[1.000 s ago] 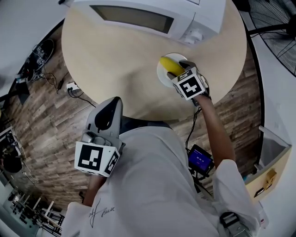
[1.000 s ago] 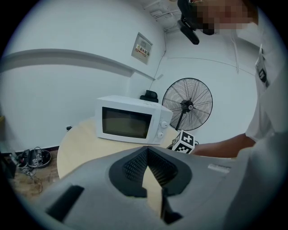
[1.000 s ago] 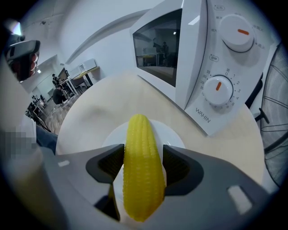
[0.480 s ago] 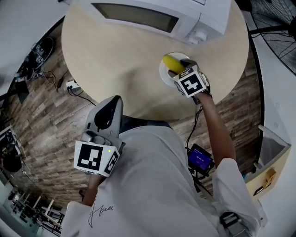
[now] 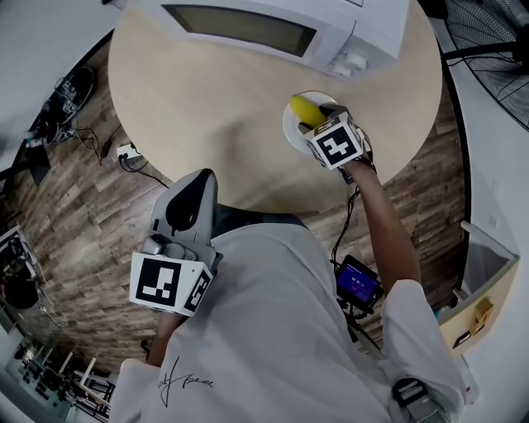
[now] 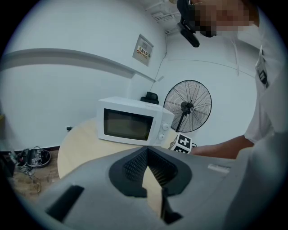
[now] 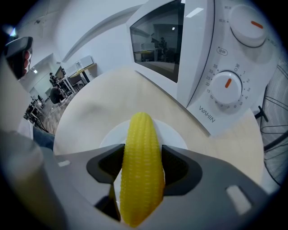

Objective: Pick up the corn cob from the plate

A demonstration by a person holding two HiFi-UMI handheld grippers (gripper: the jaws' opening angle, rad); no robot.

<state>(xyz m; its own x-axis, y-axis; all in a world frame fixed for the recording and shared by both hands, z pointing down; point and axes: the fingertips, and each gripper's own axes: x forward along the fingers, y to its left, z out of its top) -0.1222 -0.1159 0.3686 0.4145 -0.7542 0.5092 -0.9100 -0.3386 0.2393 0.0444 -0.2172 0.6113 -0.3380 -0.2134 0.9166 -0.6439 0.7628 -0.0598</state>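
A yellow corn cob (image 7: pixel 141 166) lies over a small white plate (image 7: pixel 176 134) on the round table, just in front of the microwave. My right gripper (image 7: pixel 143 157) points steeply down at it. Its jaws are closing, with the cob between them and both pads against its sides. I cannot tell whether the cob has left the plate. In the head view the cob's end (image 5: pixel 302 109) sticks out past the right gripper (image 5: pixel 324 116) above the plate (image 5: pixel 288 132). My left gripper (image 5: pixel 197 180) hangs off the table's near edge by the person's body, shut and holding nothing (image 6: pixel 146 150).
A white microwave (image 5: pixel 273 25) stands at the table's far side, close behind the plate, with its dials (image 7: pixel 227 85) to the right of the cob. The pale round table (image 5: pixel 207 107) spreads to the left. A standing fan (image 6: pixel 187 105) and floor cables (image 5: pixel 124 157) lie beyond the table.
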